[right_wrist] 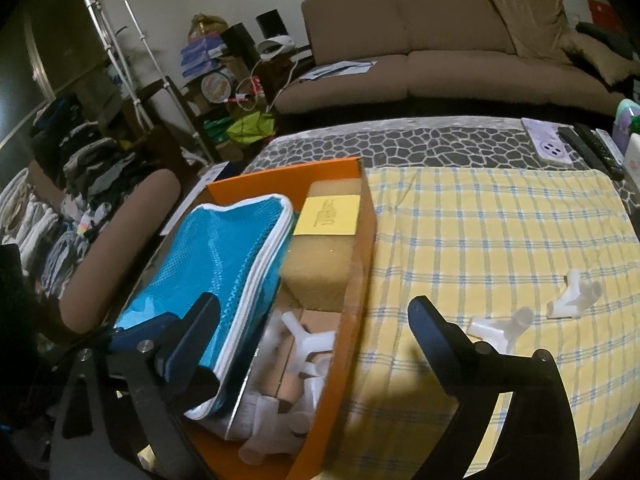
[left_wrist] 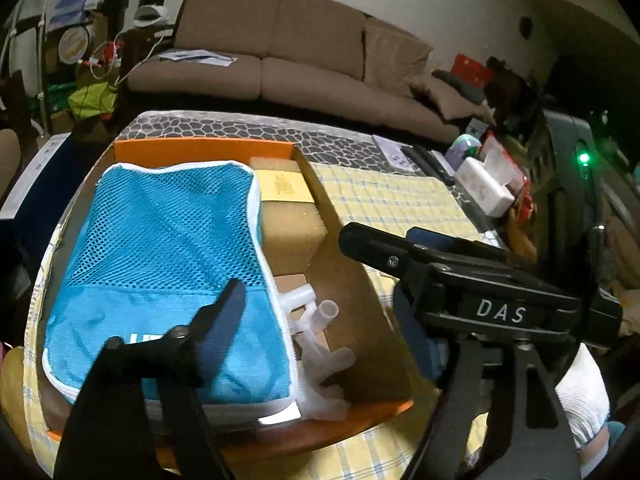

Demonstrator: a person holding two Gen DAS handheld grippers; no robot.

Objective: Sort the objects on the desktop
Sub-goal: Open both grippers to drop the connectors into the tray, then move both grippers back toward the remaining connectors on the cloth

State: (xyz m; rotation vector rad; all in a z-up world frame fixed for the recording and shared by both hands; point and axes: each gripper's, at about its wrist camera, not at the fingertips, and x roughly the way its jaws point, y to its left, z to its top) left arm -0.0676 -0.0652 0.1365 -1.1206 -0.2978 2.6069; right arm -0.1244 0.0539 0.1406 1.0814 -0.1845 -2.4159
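Blue mesh pouch [left_wrist: 168,272] lies in the orange box [left_wrist: 200,148], under the left gripper [left_wrist: 288,264], jaws wide, nothing held; white lettering on it hidden by the near finger. Right gripper [right_wrist: 312,320] also gapes empty over white pipe connectors [right_wrist: 296,364] in the box; two more [right_wrist: 536,312] sit beyond its right finger. "DAS" reads on the gripper body; yellow card [right_wrist: 326,216] print illegible

Pouch [right_wrist: 224,280] left in box [right_wrist: 356,280]; sponge [right_wrist: 320,276] behind connectors [right_wrist: 304,360]; two connectors [right_wrist: 536,316] right, on cloth [right_wrist: 480,232].
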